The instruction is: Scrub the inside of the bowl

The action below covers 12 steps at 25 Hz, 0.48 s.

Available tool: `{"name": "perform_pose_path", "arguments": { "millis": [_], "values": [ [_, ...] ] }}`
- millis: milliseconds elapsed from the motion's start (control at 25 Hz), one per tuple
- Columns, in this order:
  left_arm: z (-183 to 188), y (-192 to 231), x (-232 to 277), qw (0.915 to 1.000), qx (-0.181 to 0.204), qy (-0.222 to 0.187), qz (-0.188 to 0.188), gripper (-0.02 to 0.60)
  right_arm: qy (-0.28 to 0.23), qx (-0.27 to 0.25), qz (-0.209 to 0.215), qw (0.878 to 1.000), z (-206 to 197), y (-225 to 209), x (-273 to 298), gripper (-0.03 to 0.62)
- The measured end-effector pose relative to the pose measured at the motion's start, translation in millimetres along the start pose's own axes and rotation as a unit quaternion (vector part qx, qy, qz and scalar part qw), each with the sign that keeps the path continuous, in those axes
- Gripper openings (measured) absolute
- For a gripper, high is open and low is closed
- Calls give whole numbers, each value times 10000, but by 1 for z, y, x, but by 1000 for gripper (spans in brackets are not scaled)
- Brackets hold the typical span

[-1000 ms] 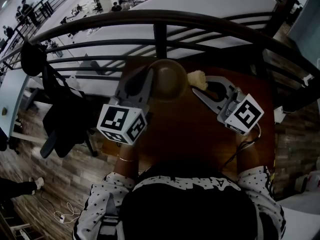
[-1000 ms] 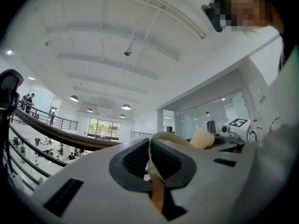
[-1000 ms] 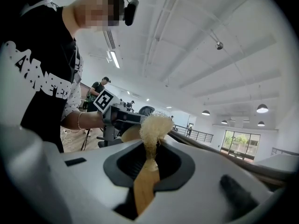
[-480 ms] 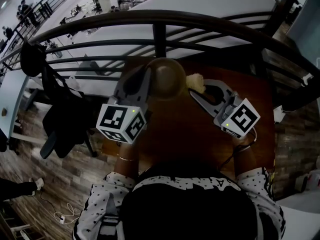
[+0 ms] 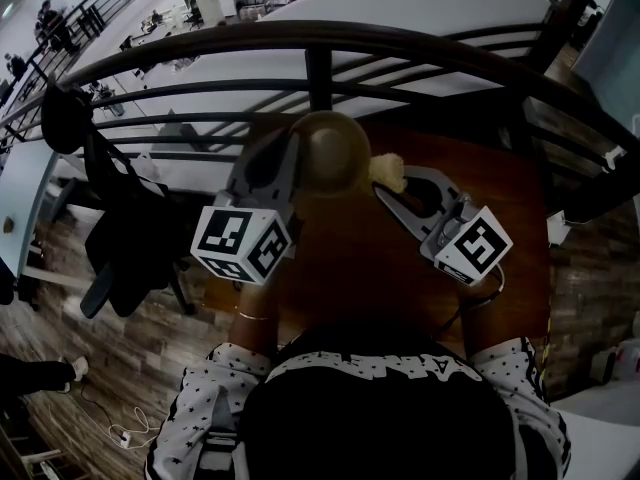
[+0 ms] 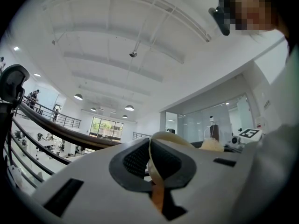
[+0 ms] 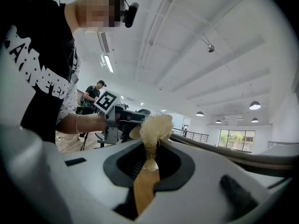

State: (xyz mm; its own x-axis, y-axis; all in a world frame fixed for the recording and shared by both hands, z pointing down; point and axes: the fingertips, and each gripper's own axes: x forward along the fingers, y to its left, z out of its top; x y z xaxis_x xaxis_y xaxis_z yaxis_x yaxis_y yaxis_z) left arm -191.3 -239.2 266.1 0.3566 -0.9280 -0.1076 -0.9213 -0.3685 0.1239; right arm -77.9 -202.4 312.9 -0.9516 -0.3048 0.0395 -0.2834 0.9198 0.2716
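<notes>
Left gripper view alone shows left gripper (image 6: 152,171) clamped on round tan bowl's (image 6: 168,134) thin rim. Right gripper view shows right gripper (image 7: 147,171) pinching wooden-handled pale-fibre brush (image 7: 155,125).

Brown wooden table (image 5: 365,268). Dark metal railing (image 5: 320,73) curved along its far edge. Black jacket (image 5: 128,238) hung at left, above the plank floor (image 5: 70,318). White cable (image 5: 125,431) lying on the floor, lower left. Round ceiling lamps (image 6: 129,108); tall window (image 6: 106,127) far back.
</notes>
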Motion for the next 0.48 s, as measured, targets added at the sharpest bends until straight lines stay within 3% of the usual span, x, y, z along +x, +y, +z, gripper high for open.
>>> {"name": "perform_pose_path", "arguments": {
  "millis": [240,480],
  "values": [
    [1,4,0,9999,-113,-63,44,23,27,-21,-54,10000,-5,6,1,60],
    [5,1,-3,9998,-158,-121,-56,23,84,-246,-451,9986,-3,-13,-6,60]
  ]
}}
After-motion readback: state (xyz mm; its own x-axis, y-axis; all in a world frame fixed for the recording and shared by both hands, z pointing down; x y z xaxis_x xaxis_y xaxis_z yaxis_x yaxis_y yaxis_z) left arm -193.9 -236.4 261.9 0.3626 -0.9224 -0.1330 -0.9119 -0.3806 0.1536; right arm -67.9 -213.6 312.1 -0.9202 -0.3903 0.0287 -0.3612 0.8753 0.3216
